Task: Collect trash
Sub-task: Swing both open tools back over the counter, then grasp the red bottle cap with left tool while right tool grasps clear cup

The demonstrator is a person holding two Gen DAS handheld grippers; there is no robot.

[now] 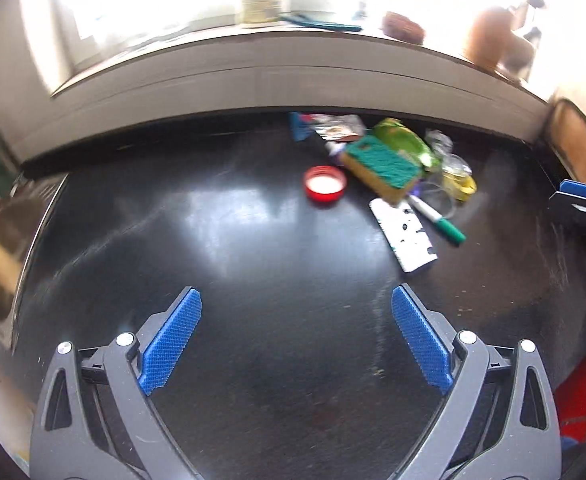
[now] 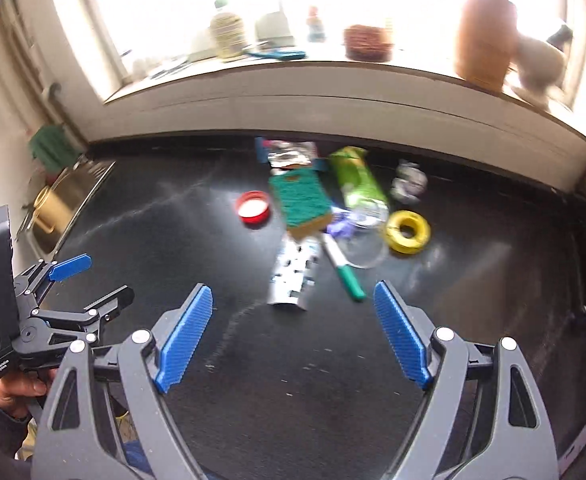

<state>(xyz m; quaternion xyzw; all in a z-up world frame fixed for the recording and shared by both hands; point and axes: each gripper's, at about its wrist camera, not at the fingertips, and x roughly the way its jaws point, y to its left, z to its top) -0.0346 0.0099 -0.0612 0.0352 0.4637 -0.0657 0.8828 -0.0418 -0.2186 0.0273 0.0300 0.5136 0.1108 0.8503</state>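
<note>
A heap of litter lies at the back of the black counter (image 2: 293, 380): a red lid (image 2: 254, 207), a green-topped sponge (image 2: 303, 204), a green wrapper (image 2: 357, 178), a silver blister pack (image 2: 293, 276), a green marker (image 2: 345, 268), a yellow ring (image 2: 408, 232) and crumpled foil (image 2: 409, 182). My right gripper (image 2: 293, 292) hovers open and empty in front of the blister pack. My left gripper (image 1: 297, 296) is open and empty too, well short of the red lid (image 1: 325, 184), the sponge (image 1: 383, 168) and the blister pack (image 1: 407, 236).
A metal sink (image 2: 65, 204) is set into the counter's left end. A window sill (image 2: 333, 76) behind the heap carries a bottle, a basket and a brown jug. The left gripper (image 2: 105, 280) and the hand holding it show at the right wrist view's left edge.
</note>
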